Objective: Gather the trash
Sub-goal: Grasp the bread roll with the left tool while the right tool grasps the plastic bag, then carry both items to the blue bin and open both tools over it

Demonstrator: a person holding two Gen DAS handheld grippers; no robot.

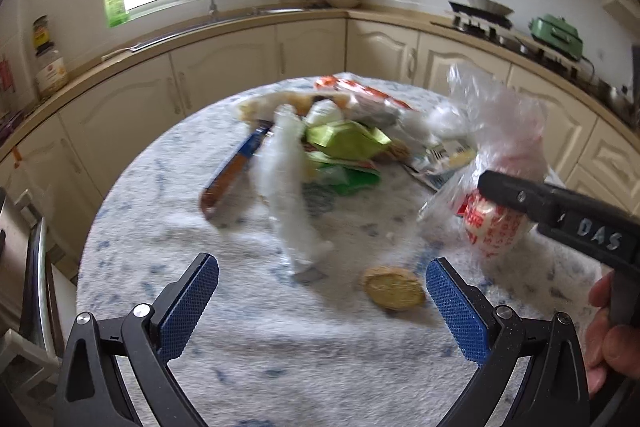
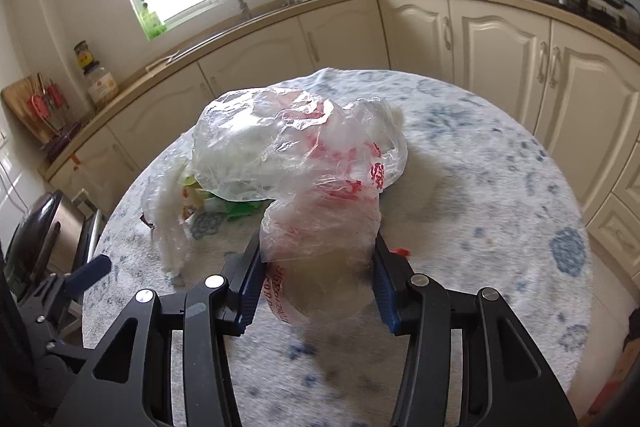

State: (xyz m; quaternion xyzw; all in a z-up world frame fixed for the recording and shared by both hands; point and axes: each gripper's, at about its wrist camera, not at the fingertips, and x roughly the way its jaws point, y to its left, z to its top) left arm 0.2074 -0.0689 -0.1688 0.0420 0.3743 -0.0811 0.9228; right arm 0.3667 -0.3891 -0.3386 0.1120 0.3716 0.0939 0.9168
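Observation:
My right gripper (image 2: 316, 283) is shut on a clear plastic bag with red print (image 2: 304, 163) and holds it above the round table; the bag also shows in the left wrist view (image 1: 496, 163), pinched by the right gripper (image 1: 520, 199). My left gripper (image 1: 322, 291) is open and empty over the table's near side. A pile of trash lies mid-table: a green wrapper (image 1: 344, 141), an orange and white packet (image 1: 360, 91), a blue and orange wrapper (image 1: 236, 167) and a crumpled clear wrapper (image 1: 290, 187). A round yellowish biscuit (image 1: 394, 287) lies close to my left gripper's right finger.
The table has a white and blue patterned cloth (image 1: 280, 359). Cream kitchen cabinets (image 1: 224, 75) and a counter with a sink, jars and a stove curve behind it. A dark bin lid (image 2: 32, 231) stands left of the table.

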